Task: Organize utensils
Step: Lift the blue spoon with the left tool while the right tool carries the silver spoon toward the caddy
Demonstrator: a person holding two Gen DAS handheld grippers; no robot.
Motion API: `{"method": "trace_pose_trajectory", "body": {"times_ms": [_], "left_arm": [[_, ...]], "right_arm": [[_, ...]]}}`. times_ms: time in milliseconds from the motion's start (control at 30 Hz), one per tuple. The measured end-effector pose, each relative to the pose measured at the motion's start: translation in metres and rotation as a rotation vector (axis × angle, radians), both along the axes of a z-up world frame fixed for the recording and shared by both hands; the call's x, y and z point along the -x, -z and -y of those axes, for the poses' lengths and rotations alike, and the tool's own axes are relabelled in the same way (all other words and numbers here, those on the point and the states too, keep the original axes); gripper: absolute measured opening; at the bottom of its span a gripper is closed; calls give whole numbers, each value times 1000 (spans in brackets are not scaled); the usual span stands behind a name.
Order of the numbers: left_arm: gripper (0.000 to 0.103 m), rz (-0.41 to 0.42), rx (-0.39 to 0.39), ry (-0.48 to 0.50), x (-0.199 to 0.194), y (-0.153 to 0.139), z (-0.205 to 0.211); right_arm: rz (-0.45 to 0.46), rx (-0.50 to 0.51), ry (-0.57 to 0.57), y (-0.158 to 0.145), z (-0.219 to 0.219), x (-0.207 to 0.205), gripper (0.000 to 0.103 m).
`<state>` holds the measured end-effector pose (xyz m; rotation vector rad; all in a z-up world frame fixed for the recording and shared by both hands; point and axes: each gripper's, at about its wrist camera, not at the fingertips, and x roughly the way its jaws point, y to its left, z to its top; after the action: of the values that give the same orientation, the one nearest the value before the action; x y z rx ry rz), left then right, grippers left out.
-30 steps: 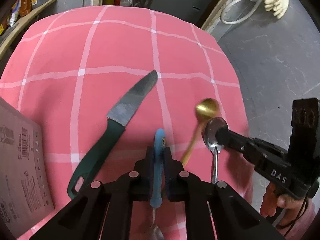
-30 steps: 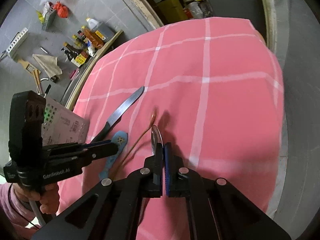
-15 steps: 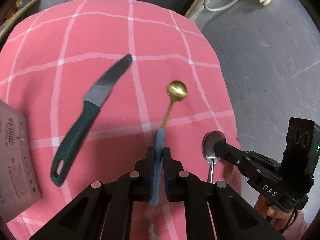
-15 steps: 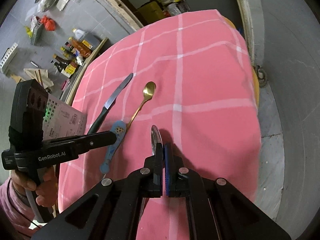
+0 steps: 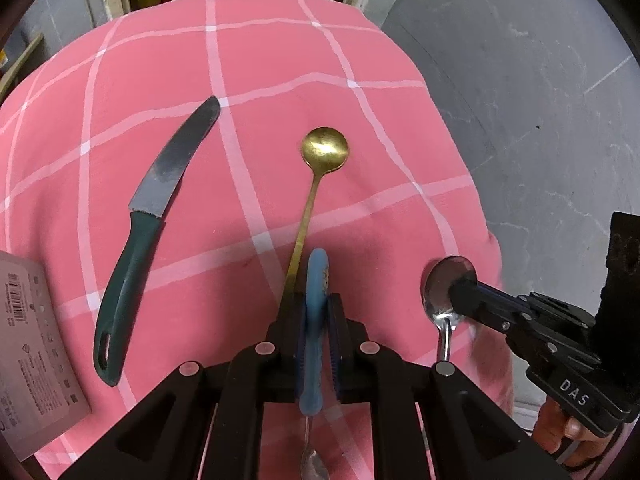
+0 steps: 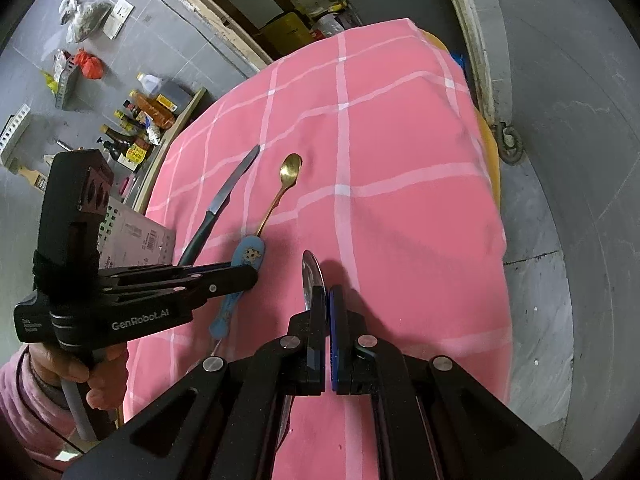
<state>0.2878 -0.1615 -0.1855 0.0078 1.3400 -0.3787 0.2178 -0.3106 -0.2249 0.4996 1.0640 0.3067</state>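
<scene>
My left gripper [image 5: 318, 308] is shut on a blue-handled spoon [image 5: 316, 280], held above the pink checked tablecloth [image 5: 280, 60]; it also shows in the right wrist view [image 6: 240, 272]. My right gripper [image 6: 326, 300] is shut on a silver spoon [image 6: 312, 276], whose bowl shows in the left wrist view [image 5: 444, 288]. A gold spoon [image 5: 324, 148] lies on the cloth ahead, bowl pointing away. A green-handled knife [image 5: 132, 248] lies to its left.
A printed cardboard box [image 5: 28, 352] sits at the table's left edge. The table's right edge [image 5: 472, 184] drops to grey floor. Bottles and clutter [image 6: 136, 120] lie on the floor beyond the far left side.
Both grippers have pulled back and up from the cloth with their spoons. The gold spoon now lies free, straight ahead of the left gripper.
</scene>
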Motion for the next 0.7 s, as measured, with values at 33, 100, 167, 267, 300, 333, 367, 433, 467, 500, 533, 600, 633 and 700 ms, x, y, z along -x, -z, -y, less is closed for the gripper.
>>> {"method": "trace_pose_trajectory", "body": {"times_ms": [33,100,167,267,300,333,367,433,467,500,533,600,633,700], "left_arm": [[10,4,-4,5,-1,1,2],[10,13,-8,14,-1,1,5],[9,23,-16,27,0,0,7],[9,32,7,6,11,-7,6],[9,48,24,-8,14,-12,3],[8,69,45,-21,17,-20,-2],[8,87,62,-29,20,-26,-5],[8,155,88,-44,30,-46,-12],[8,180,89,-47,32,-53,-14],[8,212,89,-53,36,-63,-17],[8,238,87,-59,39,-73,-21],[8,286,84,-69,42,-91,-30],[8,307,85,-73,44,-98,-36],[8,362,87,-88,49,-117,-46]], "right_arm": [[0,0,4,0,0,2,2],[-1,0,13,0,1,3,2],[3,0,23,-1,1,6,2],[45,7,33,-12,-1,10,2],[64,12,33,-17,0,11,2],[84,19,34,-23,-2,13,2],[113,31,36,-33,-5,15,2],[155,44,41,-48,-8,17,2],[172,50,42,-54,-9,17,2],[195,60,44,-62,-12,17,2],[220,71,43,-72,-15,18,2],[266,86,44,-90,-22,19,2],[287,90,43,-98,-25,19,2],[322,96,43,-113,-31,20,2]]}}
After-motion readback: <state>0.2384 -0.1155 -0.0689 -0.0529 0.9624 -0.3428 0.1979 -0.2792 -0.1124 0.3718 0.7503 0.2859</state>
